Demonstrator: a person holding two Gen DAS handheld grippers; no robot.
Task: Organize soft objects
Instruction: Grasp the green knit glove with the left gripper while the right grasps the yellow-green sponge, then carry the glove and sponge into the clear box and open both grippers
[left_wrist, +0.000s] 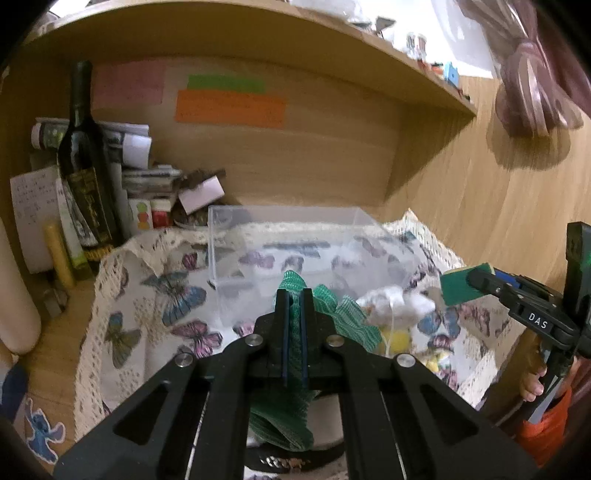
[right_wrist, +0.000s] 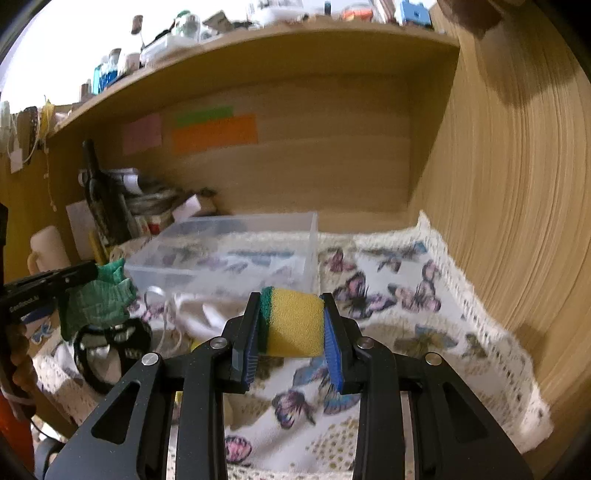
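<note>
My left gripper (left_wrist: 294, 295) is shut on a green mesh cloth (left_wrist: 347, 314) and holds it above the butterfly-print cloth (left_wrist: 155, 302), just in front of the clear plastic box (left_wrist: 291, 236). My right gripper (right_wrist: 291, 299) is shut on a yellow sponge with a green scrub side (right_wrist: 291, 321), held above the butterfly cloth (right_wrist: 388, 295) right of the clear box (right_wrist: 229, 251). The right gripper with the sponge also shows in the left wrist view (left_wrist: 458, 288). The left gripper with the green cloth also shows in the right wrist view (right_wrist: 92, 273). A white soft bundle (left_wrist: 395, 306) and a yellow item (left_wrist: 397, 339) lie on the cloth.
A dark wine bottle (left_wrist: 83, 158), papers and small boxes (left_wrist: 147, 177) crowd the back left of the wooden desk nook. A shelf (left_wrist: 258, 40) overhangs. The wooden side wall (right_wrist: 517, 184) stands at the right. A black ring-shaped item (right_wrist: 107, 354) lies at the front left.
</note>
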